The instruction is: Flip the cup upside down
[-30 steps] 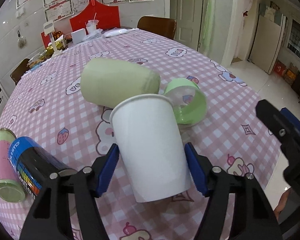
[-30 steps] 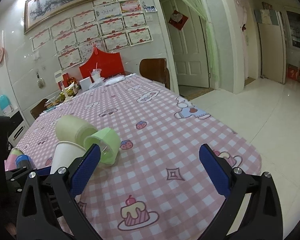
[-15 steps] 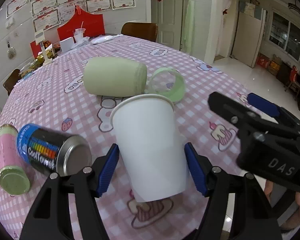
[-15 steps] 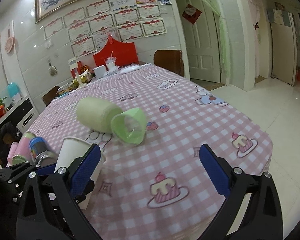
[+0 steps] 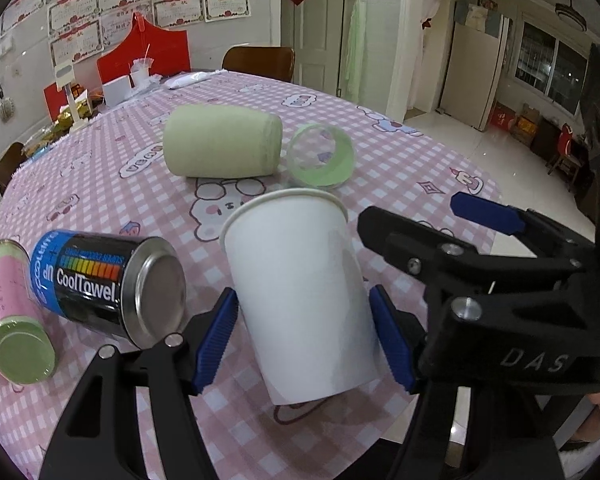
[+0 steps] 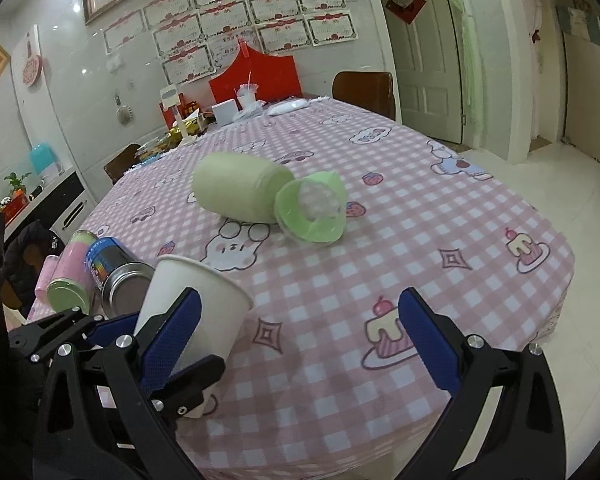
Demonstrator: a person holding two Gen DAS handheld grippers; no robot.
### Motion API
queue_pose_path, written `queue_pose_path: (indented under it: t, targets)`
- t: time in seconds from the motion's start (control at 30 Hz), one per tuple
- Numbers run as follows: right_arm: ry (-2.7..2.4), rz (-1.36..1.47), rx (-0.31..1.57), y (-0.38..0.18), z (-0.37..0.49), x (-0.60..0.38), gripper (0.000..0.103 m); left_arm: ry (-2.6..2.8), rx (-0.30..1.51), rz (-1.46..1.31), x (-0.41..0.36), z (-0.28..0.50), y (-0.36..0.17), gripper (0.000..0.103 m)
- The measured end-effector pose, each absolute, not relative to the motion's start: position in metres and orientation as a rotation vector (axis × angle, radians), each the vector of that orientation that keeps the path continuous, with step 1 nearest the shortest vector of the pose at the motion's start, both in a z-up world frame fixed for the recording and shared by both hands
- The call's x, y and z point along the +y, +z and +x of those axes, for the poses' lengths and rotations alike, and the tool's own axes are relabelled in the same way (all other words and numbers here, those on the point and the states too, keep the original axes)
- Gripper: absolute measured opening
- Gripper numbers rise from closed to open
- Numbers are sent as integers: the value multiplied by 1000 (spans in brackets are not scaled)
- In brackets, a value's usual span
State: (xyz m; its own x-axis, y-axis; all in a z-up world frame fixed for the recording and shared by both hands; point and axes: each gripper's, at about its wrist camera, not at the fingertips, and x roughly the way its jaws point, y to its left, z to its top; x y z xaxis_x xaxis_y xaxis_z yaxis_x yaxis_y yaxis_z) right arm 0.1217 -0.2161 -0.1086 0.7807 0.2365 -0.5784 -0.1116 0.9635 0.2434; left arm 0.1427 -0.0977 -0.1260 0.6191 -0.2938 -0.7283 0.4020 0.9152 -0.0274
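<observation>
Left gripper: blue pads closed against both sides of the cup, low on its wall. Cup: white paper, held just above the table, near its front edge, mouth up and tilted away from the camera; the right wrist view shows its base apparently clear of the cloth.

Right gripper: jaws wide apart, holding nothing, just beside the cup on its right.

Near items: can lying on its side left of the cup; pink bottle beyond it, also lying. Farther back: green roll and green ring, side by side.

Step in hand, by judgement: cup gripped and lifted, not yet inverted. Next move calls for a wrist roll through a half turn, rim kept clear of the can and the right gripper, then lowering the rim flat onto open cloth. Light grip advised; paper wall likely to dent.
</observation>
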Motion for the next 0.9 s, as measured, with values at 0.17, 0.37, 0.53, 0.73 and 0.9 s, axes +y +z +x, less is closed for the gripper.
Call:
queue_pose_path:
  t: [0.17,0.37,0.53,0.73,0.9]
  targets:
    - [198,209,645,-103,119,-213,95,-409,800,77,-85,139,-121,72]
    - [240,240,667,-100,119,-206,95,-382,774,44,-69,129,-116,72]
    - [278,258,702,-102,122,-197,95,-342,756,11,-46,118,-110,72]
    - [333,319,749,-105,128,-190,95,-295,731,-42,-19,109,-108,72]
    - [377,368,791,-109,136,-181,95,-249,728,-83,-3,108,-111,72]
